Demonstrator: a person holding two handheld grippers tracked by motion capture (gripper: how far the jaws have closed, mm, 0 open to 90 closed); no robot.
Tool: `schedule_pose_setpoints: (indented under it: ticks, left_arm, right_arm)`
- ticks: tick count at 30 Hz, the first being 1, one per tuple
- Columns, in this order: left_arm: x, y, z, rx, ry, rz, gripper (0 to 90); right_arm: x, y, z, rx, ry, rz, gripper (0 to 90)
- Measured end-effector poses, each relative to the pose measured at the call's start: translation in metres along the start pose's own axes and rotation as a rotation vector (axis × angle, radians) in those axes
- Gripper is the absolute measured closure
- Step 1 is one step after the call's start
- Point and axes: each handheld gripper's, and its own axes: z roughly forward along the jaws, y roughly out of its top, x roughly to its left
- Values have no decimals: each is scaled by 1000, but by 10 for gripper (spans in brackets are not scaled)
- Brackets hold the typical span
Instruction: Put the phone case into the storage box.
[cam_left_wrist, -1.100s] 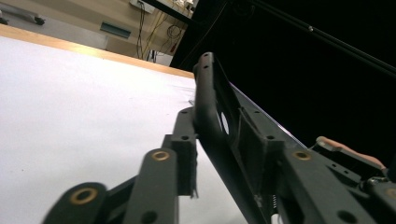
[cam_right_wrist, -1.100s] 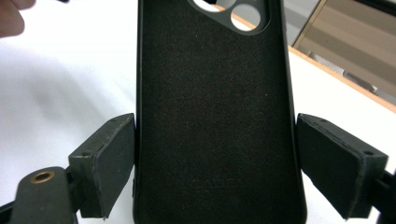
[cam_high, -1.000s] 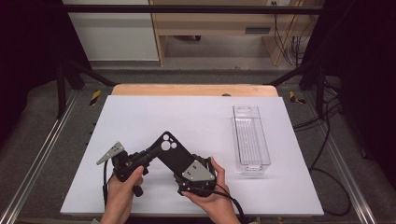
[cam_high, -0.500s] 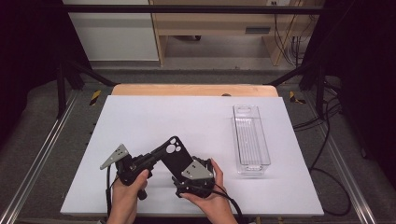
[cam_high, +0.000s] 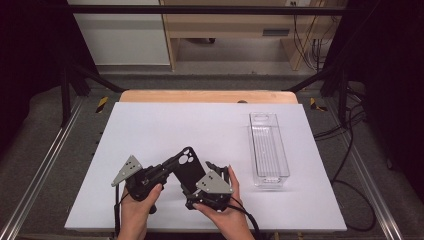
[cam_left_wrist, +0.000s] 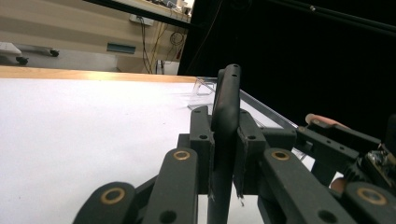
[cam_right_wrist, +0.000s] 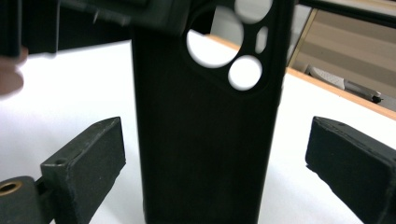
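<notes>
Near the front edge of a white table (cam_high: 150, 125), a person holds a gripper in each hand with a black phone case (cam_high: 184, 167) between them. The left gripper (cam_high: 165, 172) has its jaws clamped on the case's edge; in its own view the pads press both faces of the thin case (cam_left_wrist: 226, 116), which stands on edge. The right gripper (cam_high: 218, 169) has just been opening: its pads (cam_right_wrist: 88, 158) stand wide apart on either side of the case (cam_right_wrist: 201, 140) without touching it. Judging from this, the handover looks nearly finished (the case now hangs from the left gripper alone). A clear plastic tray (cam_high: 269, 147) sits well apart to the right, with nothing visible inside it. What seems left is drawing the right gripper clear and carrying the case to wherever it goes, possibly that tray.
</notes>
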Motion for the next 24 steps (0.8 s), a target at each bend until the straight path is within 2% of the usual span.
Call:
schedule_pose_setpoints:
  ticks: [3,10,17,24]
  left_arm:
    - [-2,0,1,1,-1,2,805]
    - [-6,1,1,-4,-15,-6,805]
    - [-12,1,2,-1,-36,-4,805]
    - [-18,0,4,4,-56,-8,805]
  right_arm:
    - [-2,2,1,-25,-3,27,58]
    - [-4,6,0,-34,8,26,59]
    - [-2,11,1,-24,16,13,61]
    - [-1,10,5,-9,-6,8,61]
